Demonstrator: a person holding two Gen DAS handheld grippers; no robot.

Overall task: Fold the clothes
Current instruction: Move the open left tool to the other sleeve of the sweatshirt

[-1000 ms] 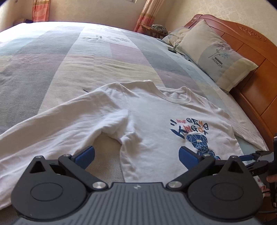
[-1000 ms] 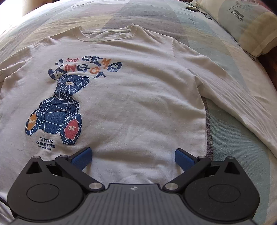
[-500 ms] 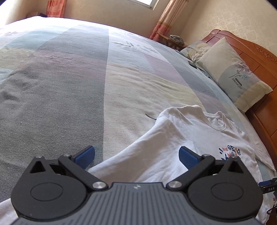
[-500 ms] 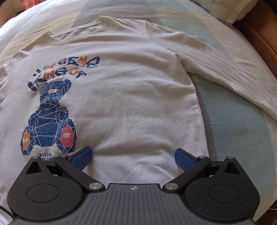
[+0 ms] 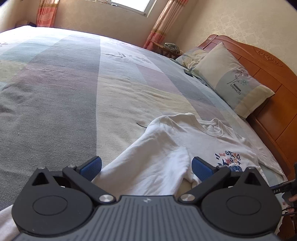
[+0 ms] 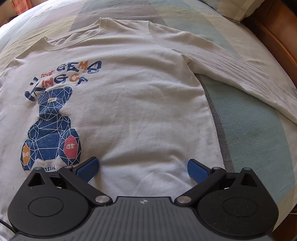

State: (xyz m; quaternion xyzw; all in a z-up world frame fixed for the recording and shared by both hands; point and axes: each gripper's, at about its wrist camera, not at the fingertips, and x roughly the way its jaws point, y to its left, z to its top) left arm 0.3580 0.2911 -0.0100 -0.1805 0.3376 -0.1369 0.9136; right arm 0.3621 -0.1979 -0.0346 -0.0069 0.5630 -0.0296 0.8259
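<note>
Left gripper (image 5: 146, 167): hovering low over the shirt (image 6: 141, 103), pointing along its left sleeve (image 5: 148, 166) toward the collar; jaws spread wide, the sleeve lying between the blue pads (image 5: 91, 167) with nothing pinched; whether the pads are touching the cloth I cannot tell.

Right gripper (image 6: 143, 169): hanging over the shirt's hem, pointing up the body toward the collar (image 6: 74, 39); jaws spread wide, holding nothing; contact with the cloth cannot be told.

Hand: only fingertips are showing at the far right edge of the left view, beside a dark piece of the other tool (image 5: 289, 187).

Shirt: one, white and long-sleeved, lying face up and flat on the bed (image 5: 55, 92), near the headboard (image 5: 274, 103) side; it is showing a blue bear print (image 6: 50, 129) on its chest.

Sleeves: two, both stretching out from the shirt; the right sleeve (image 6: 241, 77) is angling away toward the bed edge.

Pillows: two, leaning against the headboard, well apart from the shirt; the nearer one (image 5: 230, 81) is reading "DREAMCITY".

Curtains: two, hanging beyond the bed, either side of a window (image 5: 130, 5).
</note>
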